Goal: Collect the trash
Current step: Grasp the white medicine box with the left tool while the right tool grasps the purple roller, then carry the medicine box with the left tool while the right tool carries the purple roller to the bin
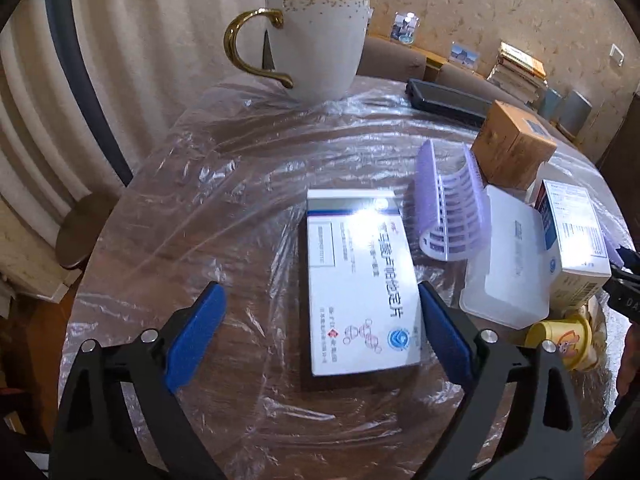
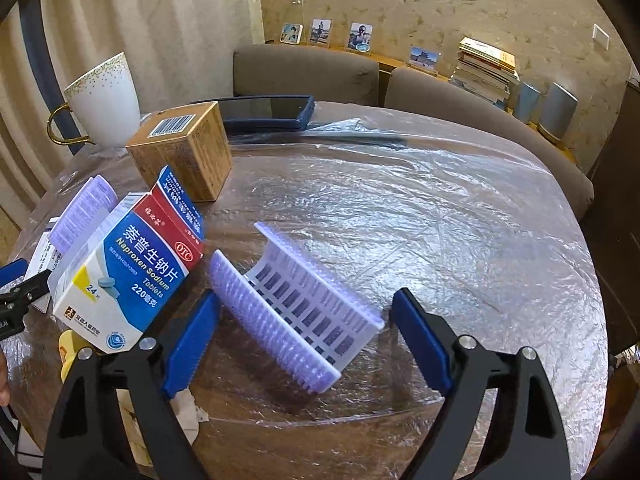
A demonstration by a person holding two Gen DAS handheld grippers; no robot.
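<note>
Left gripper point(image 1: 320, 334) straddles white box point(image 1: 360, 280); right view shows purple tray point(image 2: 296, 312).

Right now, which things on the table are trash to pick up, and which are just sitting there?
Probably trash:
white medicine box
curled purple strip
Naproxen box
brown carton

Just there, I'd guess:
mug
dark phone case
books
photos

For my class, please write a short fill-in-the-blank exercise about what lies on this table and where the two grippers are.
1. The white cup has a ____ handle.
2. Between the left gripper's open fingers lies a flat white ____.
3. The right gripper straddles a curved ____ plastic strip.
4. The table is covered with clear ____.

Missing words: gold; box; purple; plastic film
</note>
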